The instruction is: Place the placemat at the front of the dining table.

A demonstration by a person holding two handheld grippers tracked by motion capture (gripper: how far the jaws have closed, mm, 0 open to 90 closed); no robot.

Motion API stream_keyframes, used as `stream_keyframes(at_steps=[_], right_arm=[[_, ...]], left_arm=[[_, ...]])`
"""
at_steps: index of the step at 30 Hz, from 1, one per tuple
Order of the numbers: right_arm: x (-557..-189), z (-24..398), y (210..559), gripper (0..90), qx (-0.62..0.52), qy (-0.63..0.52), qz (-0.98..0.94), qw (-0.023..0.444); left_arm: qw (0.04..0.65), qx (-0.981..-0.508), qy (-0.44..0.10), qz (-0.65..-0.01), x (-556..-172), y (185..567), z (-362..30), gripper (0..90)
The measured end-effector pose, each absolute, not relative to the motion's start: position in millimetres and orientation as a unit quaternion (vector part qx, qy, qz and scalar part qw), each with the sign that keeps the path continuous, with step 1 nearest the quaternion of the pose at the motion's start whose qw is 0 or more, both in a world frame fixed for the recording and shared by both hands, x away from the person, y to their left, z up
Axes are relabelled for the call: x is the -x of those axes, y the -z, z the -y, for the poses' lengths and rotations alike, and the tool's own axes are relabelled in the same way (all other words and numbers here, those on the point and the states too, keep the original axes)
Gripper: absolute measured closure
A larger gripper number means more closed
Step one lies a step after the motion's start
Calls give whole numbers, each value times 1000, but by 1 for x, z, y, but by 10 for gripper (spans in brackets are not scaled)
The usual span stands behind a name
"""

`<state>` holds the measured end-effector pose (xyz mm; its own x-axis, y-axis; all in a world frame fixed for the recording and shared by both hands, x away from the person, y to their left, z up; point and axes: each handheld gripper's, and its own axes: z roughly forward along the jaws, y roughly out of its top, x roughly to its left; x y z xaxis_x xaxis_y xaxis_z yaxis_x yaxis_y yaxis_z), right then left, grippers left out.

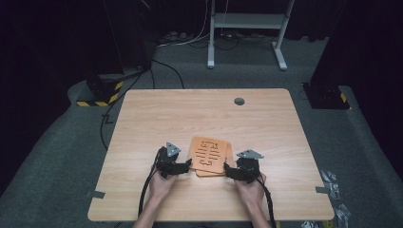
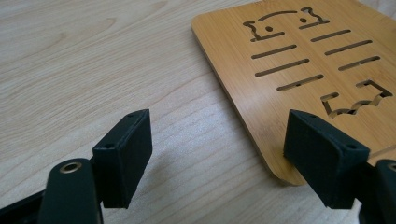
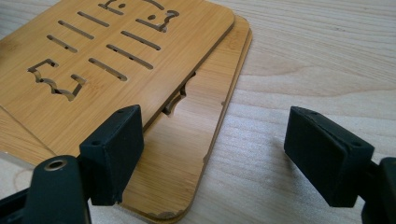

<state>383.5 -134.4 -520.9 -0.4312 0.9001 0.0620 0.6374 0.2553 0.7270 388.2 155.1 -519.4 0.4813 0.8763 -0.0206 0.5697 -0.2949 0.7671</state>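
Black jaws of the left hand-held gripper (image 1: pixel 186 166) stand wide apart in the lower middle of the high view, with nothing clamped between them. In the left gripper view one jaw sits over bare bench, while the other is at the near edge of the top board (image 2: pixel 299 60); whether it touches the board I cannot tell. The left hand (image 1: pixel 161 183) comes up from the bottom edge, forearm angled slightly toward the centre, gripper pointing at the boards' left side. The right hand-held gripper (image 1: pixel 230 172) mirrors it from the right, held by the right hand (image 1: pixel 249 189); its jaws also gape, gripping nothing, with one over the lower board (image 3: pixel 187 154) and one over bare wood. The stack of slotted bamboo boards (image 1: pixel 210 156) lies flat between both grippers on the pale wooden bench (image 1: pixel 199 114), just below the frame's centre.
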Motion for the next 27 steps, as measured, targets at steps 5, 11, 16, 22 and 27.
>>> stream_keyframes(at_steps=[5,11,16,22,27], right_arm=[[-383,137,522,192,-494,-354,-771,193],[-383,139,522,191,-496,-355,-770,187],[-383,143,519,215,-494,-353,-775,177],[-381,150,509,232,-491,-382,-765,165],[-383,147,502,239,-481,-398,-766,152]], left_arm=[[370,-775,-213,-466,-387,525,-159,243],[372,-774,-217,-464,-387,526,-159,247],[377,-770,-209,-470,-388,526,-159,247],[378,-770,-204,-473,-388,526,-160,250],[378,-770,-201,-473,-389,526,-160,253]])
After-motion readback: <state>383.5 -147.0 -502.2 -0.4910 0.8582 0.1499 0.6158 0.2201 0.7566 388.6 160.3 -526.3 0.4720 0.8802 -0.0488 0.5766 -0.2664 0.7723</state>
